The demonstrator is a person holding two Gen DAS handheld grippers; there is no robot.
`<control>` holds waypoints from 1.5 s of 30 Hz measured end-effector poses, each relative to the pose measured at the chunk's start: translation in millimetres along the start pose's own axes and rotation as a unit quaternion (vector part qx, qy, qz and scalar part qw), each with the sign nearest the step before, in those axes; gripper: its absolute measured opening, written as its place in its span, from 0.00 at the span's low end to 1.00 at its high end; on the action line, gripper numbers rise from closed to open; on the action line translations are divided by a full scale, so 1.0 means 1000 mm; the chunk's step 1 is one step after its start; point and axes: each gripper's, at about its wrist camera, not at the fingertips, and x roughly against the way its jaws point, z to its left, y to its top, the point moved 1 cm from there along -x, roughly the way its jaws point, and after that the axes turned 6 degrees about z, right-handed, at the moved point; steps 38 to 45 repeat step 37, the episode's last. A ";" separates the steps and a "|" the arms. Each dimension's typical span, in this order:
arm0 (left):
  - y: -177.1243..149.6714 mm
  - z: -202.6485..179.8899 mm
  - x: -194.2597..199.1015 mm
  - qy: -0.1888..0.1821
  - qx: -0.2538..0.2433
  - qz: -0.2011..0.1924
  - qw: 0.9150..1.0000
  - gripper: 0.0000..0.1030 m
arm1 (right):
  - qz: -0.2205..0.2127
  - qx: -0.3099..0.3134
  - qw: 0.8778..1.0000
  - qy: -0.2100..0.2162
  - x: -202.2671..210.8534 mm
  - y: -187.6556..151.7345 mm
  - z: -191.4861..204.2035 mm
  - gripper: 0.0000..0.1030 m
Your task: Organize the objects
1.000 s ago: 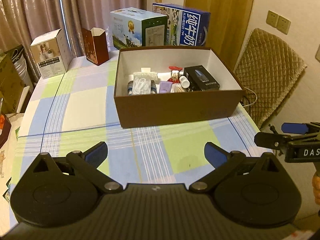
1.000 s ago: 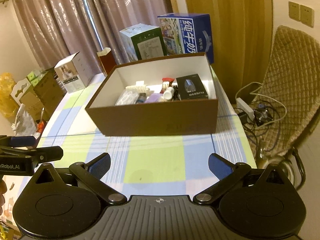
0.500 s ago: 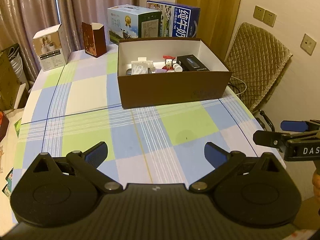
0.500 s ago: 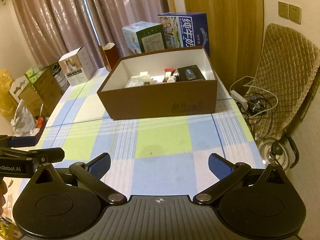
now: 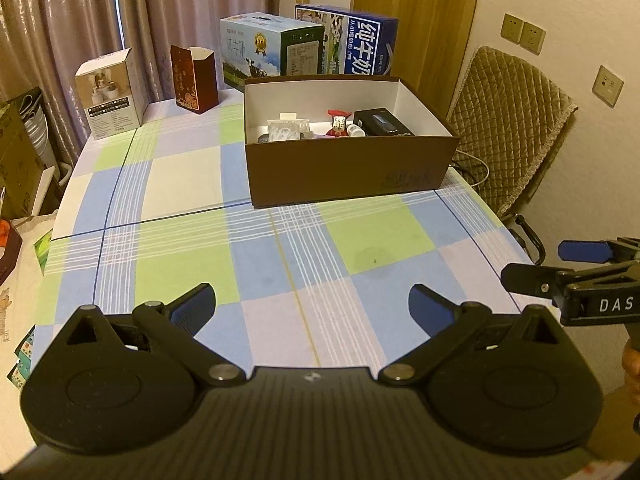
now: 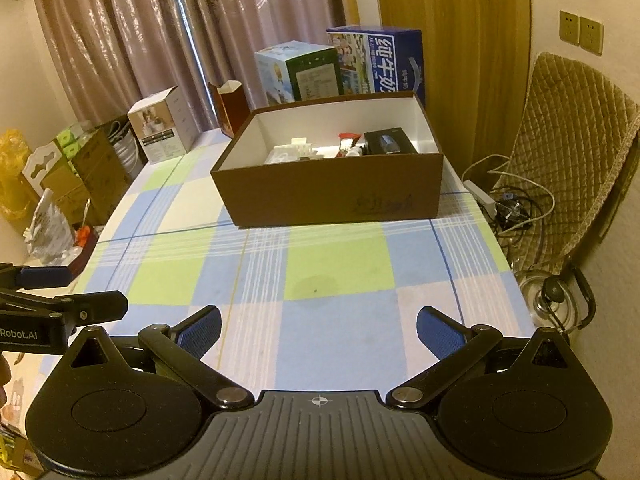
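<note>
- The checked table carries a brown box at its far end.
- Both claws, left gripper and right gripper, hang released, empty, well short of the box.
- A black case lies inside the box.

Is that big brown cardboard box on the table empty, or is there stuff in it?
Not empty. The lidless brown cardboard box holds several small things, including a black rectangular case and a red packet.
</note>
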 end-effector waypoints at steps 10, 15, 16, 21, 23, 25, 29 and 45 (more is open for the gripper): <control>-0.006 -0.001 0.007 -0.002 -0.001 -0.003 1.000 0.99 | -0.002 0.000 1.000 -0.001 0.004 -0.005 0.003 0.98; -0.007 -0.001 0.008 -0.002 -0.002 -0.002 1.000 0.99 | -0.002 0.001 1.000 -0.002 0.006 -0.006 0.004 0.98; -0.007 -0.001 0.008 -0.002 -0.002 -0.002 1.000 0.99 | -0.002 0.001 1.000 -0.002 0.006 -0.006 0.005 0.98; -0.008 0.000 0.008 -0.002 -0.002 -0.001 1.000 0.99 | -0.001 0.002 1.000 -0.001 0.007 -0.006 0.006 0.98; -0.008 0.000 0.008 -0.001 -0.001 -0.001 1.000 0.99 | 0.000 0.002 1.000 -0.002 0.006 -0.005 0.007 0.98; -0.008 0.001 0.008 0.000 -0.001 -0.001 1.000 0.99 | 0.000 0.002 1.000 -0.002 0.006 -0.005 0.007 0.98; -0.007 0.002 0.007 0.000 0.000 -0.001 1.000 0.99 | 0.000 0.002 1.000 -0.001 0.006 -0.005 0.007 0.98; -0.003 0.001 0.007 0.000 -0.004 -0.005 1.000 0.99 | 0.001 0.001 1.000 -0.002 0.004 -0.004 0.007 0.98</control>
